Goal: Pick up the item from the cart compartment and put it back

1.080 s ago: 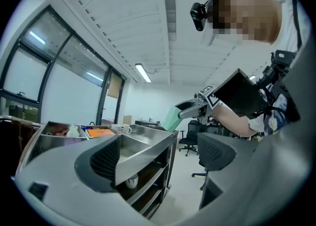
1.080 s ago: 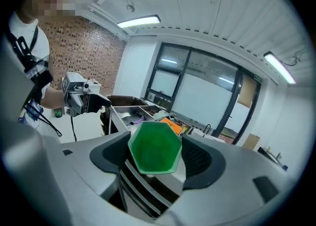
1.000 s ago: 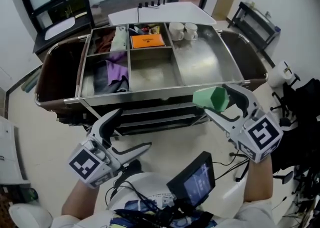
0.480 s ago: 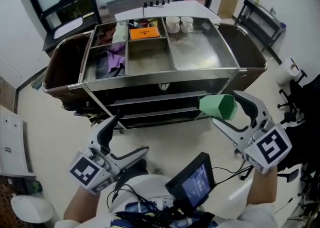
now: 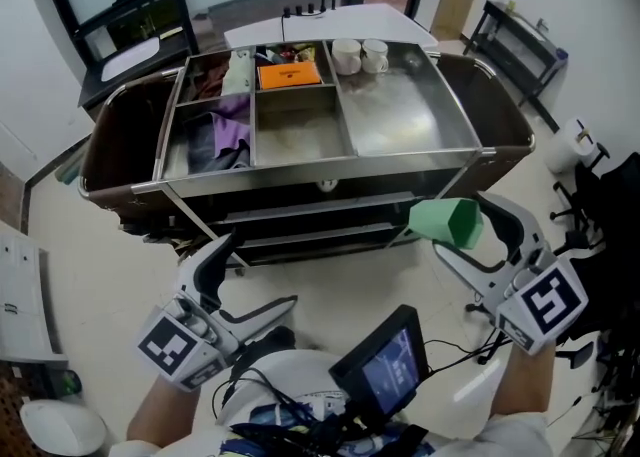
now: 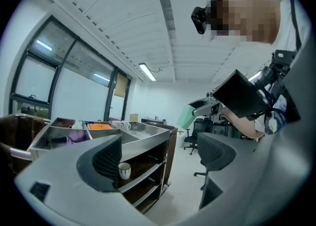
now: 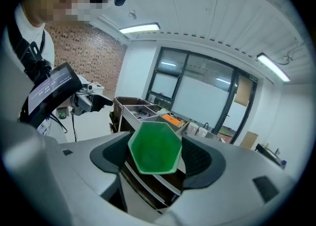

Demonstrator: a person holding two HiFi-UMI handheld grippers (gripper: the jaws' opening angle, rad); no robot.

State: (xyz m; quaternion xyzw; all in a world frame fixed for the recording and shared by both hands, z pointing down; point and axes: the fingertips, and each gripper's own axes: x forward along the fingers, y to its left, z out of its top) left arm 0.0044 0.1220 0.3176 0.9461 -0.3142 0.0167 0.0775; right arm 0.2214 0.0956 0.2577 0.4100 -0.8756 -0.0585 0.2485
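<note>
My right gripper is shut on a green hexagonal cup, held in the air at the front right of the steel cart. In the right gripper view the green cup sits between the two pads with its open mouth toward the camera. My left gripper hangs open and empty over the floor in front of the cart's lower left; in the left gripper view nothing lies between the fingers.
The cart's top tray has several compartments: purple and dark cloths at left, an orange packet at the back, two white mugs at back right. A white cup stands on a lower shelf. Black office chairs stand at the right.
Both grippers have drawn back from the cart toward me; the green cup has moved right and lower in view, further from the tray. The cart now sits farther off.
</note>
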